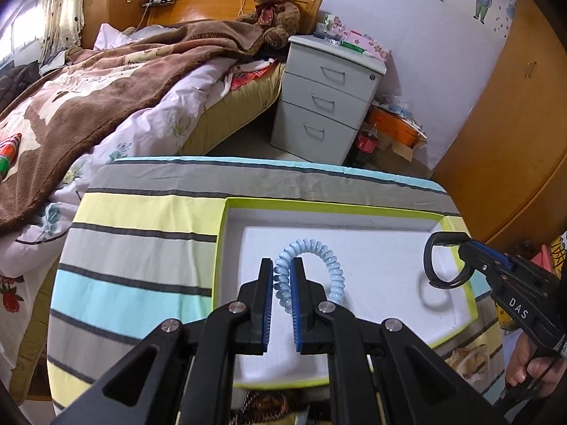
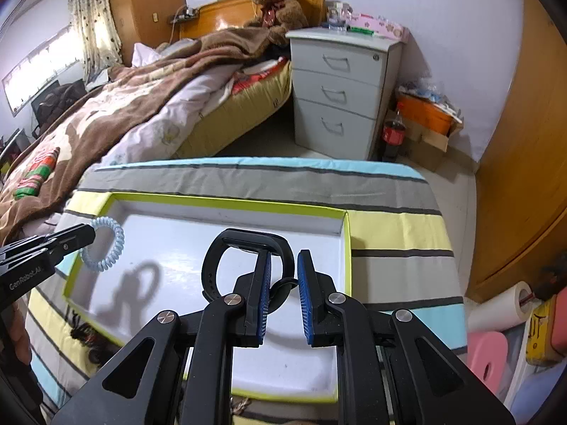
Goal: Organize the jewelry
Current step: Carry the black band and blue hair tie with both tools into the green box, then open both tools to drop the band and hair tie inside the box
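Hovering over a shallow white tray with a lime-green rim, both tools carry jewelry above its floor. The left tool is clamped on a pale blue spiral bracelet, whose loop arches out to the right of its fingertips, over the tray's left half. The right tool is closed on a black band; the ring bulges to the left of its fingertips, over the tray's right half. The tray lies on a striped cloth covering the desk, nearer the desk's right edge in the left wrist view. Each piece hangs directly above open tray floor, apparently clear of it judging by its shadow, so release probably needs only a short descent.
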`<act>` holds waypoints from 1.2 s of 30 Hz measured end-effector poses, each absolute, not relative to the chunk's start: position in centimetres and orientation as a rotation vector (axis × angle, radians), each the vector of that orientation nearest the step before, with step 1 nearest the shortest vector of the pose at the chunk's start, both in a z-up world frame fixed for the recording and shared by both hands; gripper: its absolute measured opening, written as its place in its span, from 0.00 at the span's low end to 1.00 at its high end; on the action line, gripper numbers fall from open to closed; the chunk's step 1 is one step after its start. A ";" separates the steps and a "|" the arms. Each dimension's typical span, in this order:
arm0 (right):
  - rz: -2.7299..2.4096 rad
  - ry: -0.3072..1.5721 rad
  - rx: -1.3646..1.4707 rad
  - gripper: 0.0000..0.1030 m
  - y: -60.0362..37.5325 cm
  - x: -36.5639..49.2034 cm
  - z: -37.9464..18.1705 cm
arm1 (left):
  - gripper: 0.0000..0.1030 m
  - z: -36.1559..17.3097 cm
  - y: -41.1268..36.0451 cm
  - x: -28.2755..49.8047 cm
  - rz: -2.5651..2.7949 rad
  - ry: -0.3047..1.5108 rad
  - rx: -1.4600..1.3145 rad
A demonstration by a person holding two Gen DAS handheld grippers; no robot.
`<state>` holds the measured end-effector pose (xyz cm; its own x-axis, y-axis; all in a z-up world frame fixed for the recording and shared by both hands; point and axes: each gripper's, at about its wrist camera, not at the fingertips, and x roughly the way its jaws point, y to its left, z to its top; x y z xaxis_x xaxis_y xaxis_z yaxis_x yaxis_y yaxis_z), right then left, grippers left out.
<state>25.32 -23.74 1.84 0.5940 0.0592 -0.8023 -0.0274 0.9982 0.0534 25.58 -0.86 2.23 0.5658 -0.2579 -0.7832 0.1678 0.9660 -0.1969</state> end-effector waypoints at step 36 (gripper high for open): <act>0.033 1.021 -0.037 0.15 -24.0 28.5 -1.2 | 0.10 -2.3 -1.6 29.3 -0.216 1.037 -0.088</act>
<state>28.49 -24.03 -1.18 0.5222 0.0101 -0.8528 -0.0446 0.9989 -0.0155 29.28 -1.64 -2.34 0.4895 -0.2194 -0.8439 0.1363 0.9752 -0.1745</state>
